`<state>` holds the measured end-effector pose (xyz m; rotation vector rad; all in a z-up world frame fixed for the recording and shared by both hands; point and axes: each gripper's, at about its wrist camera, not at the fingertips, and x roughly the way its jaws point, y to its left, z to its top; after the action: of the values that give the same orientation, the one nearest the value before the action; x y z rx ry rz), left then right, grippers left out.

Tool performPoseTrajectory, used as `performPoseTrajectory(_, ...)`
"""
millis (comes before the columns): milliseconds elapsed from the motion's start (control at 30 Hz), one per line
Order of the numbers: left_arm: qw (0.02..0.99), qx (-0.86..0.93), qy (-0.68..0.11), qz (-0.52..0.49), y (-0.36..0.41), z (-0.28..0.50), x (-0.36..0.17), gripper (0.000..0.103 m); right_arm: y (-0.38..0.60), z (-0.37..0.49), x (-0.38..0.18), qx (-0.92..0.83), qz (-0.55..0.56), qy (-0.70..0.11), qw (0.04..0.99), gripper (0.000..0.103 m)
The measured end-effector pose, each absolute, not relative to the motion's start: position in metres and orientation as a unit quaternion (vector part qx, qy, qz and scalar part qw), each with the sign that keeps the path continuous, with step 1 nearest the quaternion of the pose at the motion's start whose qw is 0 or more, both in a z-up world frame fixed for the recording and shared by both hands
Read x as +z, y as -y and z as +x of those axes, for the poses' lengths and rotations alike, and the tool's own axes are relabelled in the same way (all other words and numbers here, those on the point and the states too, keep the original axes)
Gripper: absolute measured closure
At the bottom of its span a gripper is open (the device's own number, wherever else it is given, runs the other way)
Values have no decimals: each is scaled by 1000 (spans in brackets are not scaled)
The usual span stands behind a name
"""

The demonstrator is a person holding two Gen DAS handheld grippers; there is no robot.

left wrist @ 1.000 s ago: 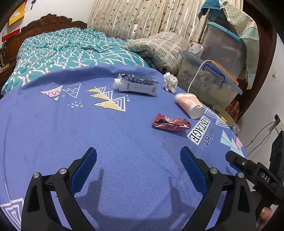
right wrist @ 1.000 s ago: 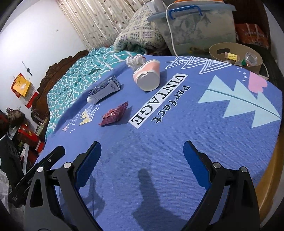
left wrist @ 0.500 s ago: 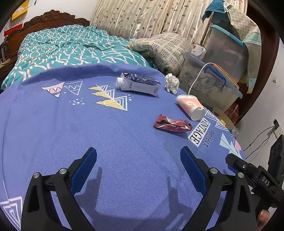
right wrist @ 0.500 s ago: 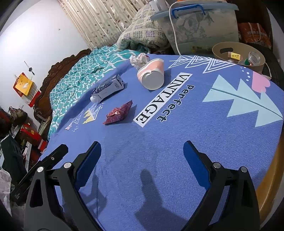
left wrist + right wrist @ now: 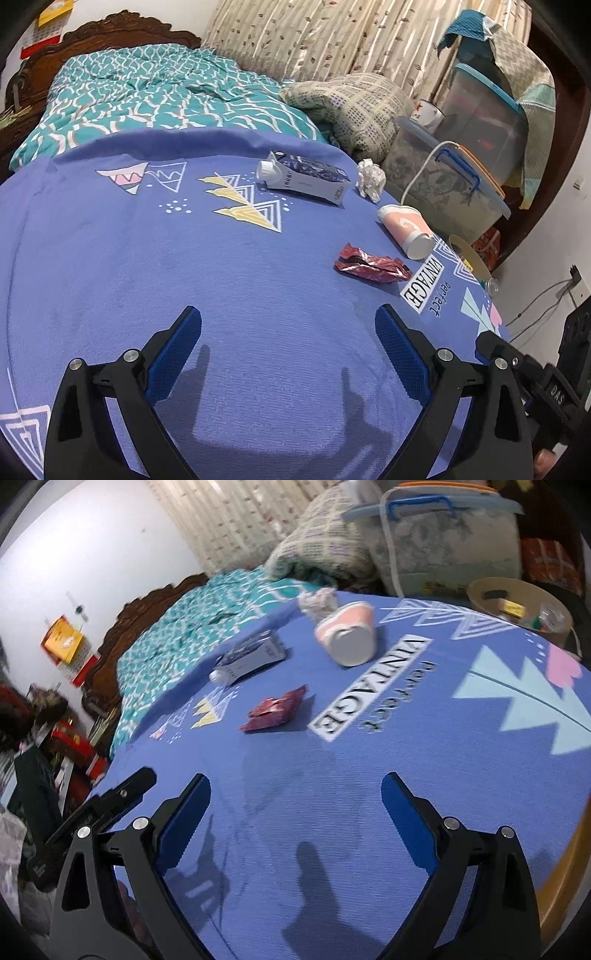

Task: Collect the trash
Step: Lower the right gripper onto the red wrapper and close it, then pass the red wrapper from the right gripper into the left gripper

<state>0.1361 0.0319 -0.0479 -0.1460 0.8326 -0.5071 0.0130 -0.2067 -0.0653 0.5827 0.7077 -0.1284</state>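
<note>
Wrapper lies well ahead of both gaping tools, left and right.

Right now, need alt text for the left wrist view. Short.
Open left hand-held gripper hovers over a blue tablecloth, holding nothing. Ahead lie four pieces of trash: a red wrapper, a tipped pink cup, a crumpled paper ball and a milk carton on its side. A bed with a teal quilt sits behind.

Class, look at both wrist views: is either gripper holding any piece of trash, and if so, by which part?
Nothing is held. The left gripper and right gripper both stand open above the blue tablecloth, with only cloth between their fingers.
</note>
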Motion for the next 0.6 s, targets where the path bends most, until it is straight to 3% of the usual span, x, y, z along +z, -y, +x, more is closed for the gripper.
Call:
performPoseTrajectory(167, 884, -227, -399, -86, -44, 140, -47, 12, 193, 45, -57, -16, 248, -341, 907, 15)
performPoseTrajectory(267, 879, -226, -408, -99, -48, 145, -50, 12, 208, 75, -58, -35, 232, -335, 912, 25)
performPoseTrajectory(400, 875, -227, -414, -107, -50, 148, -53, 12, 235, 124, -82, -18, 300, -392, 870, 39)
performPoseTrajectory(467, 874, -230, -415, -109, -50, 149, -53, 12, 237, 137, -91, -9, 319, -407, 856, 48)
performPoseTrajectory(500, 873, -233, -415, -111, -50, 149, -53, 13, 235, 143, -93, -2, 319, -411, 854, 69)
performPoseTrajectory(533, 872, -235, -415, -111, -50, 149, -53, 13, 230, 147, -95, 13, 316, -416, 852, 77)
performPoseTrajectory(600, 868, -246, -415, -114, -48, 148, -53, 13, 218, 150, -100, 41, 324, -425, 844, 85)
